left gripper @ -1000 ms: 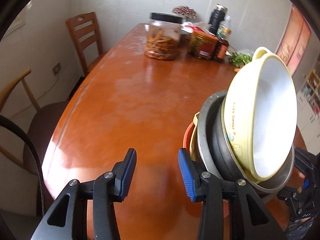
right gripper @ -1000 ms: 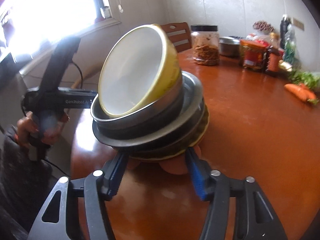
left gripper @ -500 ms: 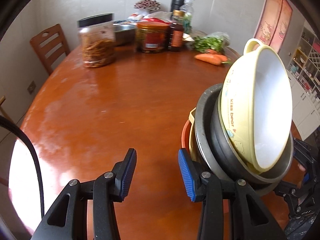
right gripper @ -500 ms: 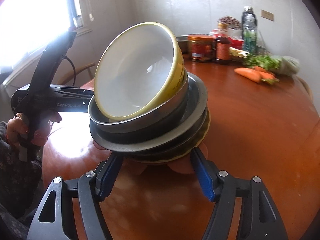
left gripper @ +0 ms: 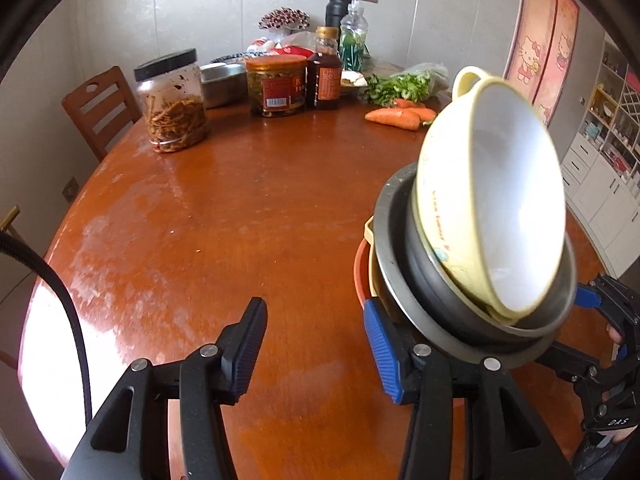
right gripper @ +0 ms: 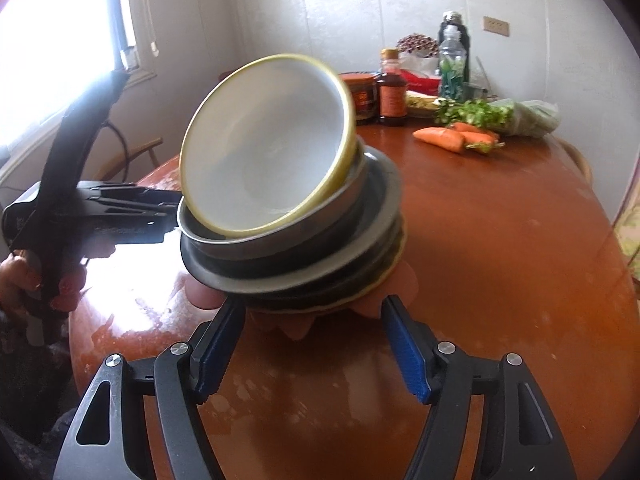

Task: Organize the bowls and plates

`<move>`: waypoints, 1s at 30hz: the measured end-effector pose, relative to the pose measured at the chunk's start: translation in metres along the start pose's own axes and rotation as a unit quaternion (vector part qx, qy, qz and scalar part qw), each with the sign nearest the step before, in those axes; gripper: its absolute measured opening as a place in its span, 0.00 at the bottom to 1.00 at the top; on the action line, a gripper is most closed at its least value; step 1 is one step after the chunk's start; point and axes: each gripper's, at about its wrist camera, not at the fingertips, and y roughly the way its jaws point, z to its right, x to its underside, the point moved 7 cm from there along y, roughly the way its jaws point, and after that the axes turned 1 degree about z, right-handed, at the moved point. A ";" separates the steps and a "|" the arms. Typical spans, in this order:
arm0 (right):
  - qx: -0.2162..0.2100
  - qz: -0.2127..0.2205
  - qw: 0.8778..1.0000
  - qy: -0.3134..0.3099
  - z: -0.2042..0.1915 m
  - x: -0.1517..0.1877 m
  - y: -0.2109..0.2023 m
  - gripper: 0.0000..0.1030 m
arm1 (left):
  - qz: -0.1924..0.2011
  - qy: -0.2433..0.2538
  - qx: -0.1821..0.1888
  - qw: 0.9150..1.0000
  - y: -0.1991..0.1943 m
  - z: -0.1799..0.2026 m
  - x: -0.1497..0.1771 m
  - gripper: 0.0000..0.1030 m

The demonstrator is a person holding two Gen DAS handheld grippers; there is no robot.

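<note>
**Stack of dishes held between two grippers over the table**

While the yellow bowl point(left gripper: 490, 216) leans steeply on top, the stack under it tilts the same way: a steel bowl point(right gripper: 276, 236), a wide grey metal plate point(right gripper: 320, 268), a yellowish plate edge, and an orange scalloped dish point(right gripper: 296, 320) at the bottom. The whole pile sits at the near right part of the round wooden table point(left gripper: 240, 220), though the blur in the right wrist view makes it hard to tell whether the bottom dish rests on the wood or is lifted just off it.

The left gripper point(left gripper: 316, 344) has its jaws apart and opening, with bare table between them; its right blue pad point(left gripper: 380, 344) lies against the left underside of the stack. The right gripper point(right gripper: 312, 344) has its jaws spread wide, one on each side of the orange dish's lower edge; the pads look just beside the dish, not pressing on it.

At the far side of the table stand a jar with a black lid point(left gripper: 172, 100), a jar with an orange lid point(left gripper: 276, 84), a sauce bottle point(left gripper: 326, 68), a steel basin point(left gripper: 222, 82), carrots point(left gripper: 394, 116) and leafy greens point(left gripper: 404, 84). A wooden chair point(left gripper: 100, 108) stands at the left.
</note>
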 end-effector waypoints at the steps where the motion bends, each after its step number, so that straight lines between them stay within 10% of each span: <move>1: 0.006 0.004 1.000 0.000 0.001 -0.001 -0.002 0.71 | 0.003 -0.002 0.000 1.000 -0.003 0.001 0.001 0.53; 30: 0.100 0.070 0.992 0.045 -0.020 0.029 -0.082 0.76 | 0.062 -0.052 -0.042 0.996 -0.094 0.051 0.083 0.66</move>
